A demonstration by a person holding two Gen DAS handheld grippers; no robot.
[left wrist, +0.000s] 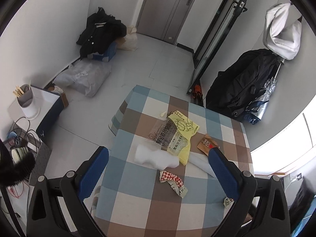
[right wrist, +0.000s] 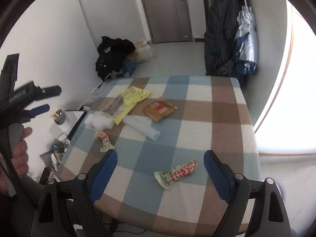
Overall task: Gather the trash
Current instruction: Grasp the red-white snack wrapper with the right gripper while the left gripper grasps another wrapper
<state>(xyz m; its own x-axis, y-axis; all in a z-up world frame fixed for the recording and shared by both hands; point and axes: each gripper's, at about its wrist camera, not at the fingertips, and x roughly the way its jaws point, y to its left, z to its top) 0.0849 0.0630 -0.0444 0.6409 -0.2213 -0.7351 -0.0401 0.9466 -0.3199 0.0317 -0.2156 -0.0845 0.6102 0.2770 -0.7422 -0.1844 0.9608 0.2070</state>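
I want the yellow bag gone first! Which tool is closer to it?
Left. The left tool hovers just short of the yellow bag. The right tool is farther back, over the near table edge.

On the worktop point(right wrist: 197, 118) before me the trash lies in a loose group. Farthest back is a flat packet point(right wrist: 130, 100), with a small sachet point(right wrist: 159, 109) to its right. A foam wad point(right wrist: 98, 121) touches the packet's near left corner, and a rolled tube point(right wrist: 143, 128) runs from under the packet toward me. A crumpled wrapper point(right wrist: 103, 140) lies just in front of the wad. Another wrapper point(right wrist: 175, 172) lies nearest, between the fingers of my right hand-held gripper point(right wrist: 160, 174), perhaps untouched. Left of the worktop, lower down, stands a cup point(right wrist: 61, 118).
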